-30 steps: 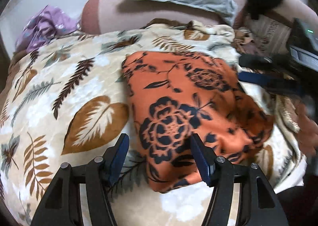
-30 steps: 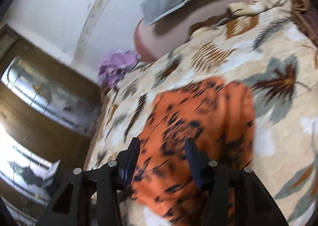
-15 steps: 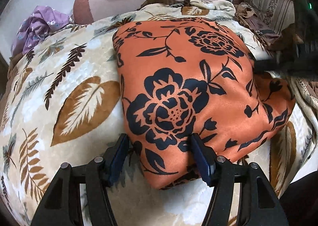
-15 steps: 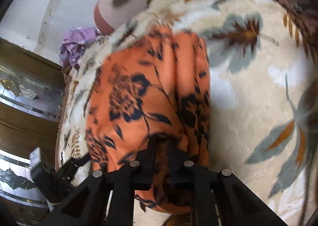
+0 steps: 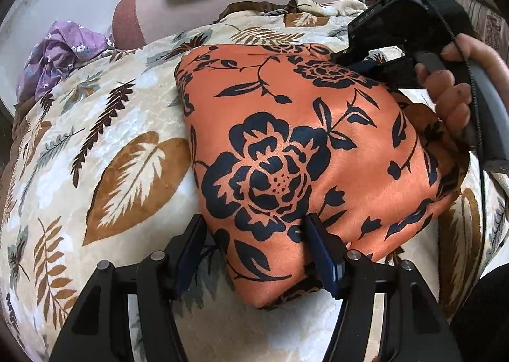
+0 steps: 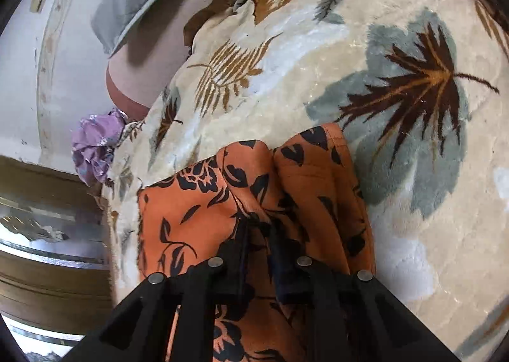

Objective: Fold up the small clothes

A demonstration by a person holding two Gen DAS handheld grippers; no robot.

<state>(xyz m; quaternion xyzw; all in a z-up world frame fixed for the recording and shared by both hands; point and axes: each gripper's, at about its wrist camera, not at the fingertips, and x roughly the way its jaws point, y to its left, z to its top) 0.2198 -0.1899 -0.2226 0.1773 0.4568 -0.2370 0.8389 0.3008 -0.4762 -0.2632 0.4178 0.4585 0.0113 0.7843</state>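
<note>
1. here, the orange satin garment with black rose print (image 5: pixel 302 152) lies folded into a rough square on the cream plush blanket with brown and grey leaves (image 5: pixel 105 145), just ahead of both grippers.
2. the left gripper (image 5: pixel 254 244) has its jaws apart, straddling the near corner of the garment; one blue pad (image 5: pixel 321 250) presses into the top of the cloth, the other stands beside its edge on the blanket. nothing is pinched.
3. the right gripper (image 6: pixel 257 234) has its jaws drawn together and clamped on a bunched ridge of the same garment, cloth puckering up just beyond the tips. in the left wrist view a hand (image 5: pixel 451 91) grips its handle at the far right corner of the cloth.
4. judged step: taking hold of two corners to turn the garment over for another fold.
5. to do it well: the left jaws likely need to dip under the corner and catch every layer before closing, since satin slides. lifting both corners level should keep the earlier folds from slipping open.
6. a crumpled purple floral cloth (image 5: pixel 60 56) sits well apart, far left of the left gripper.
</note>
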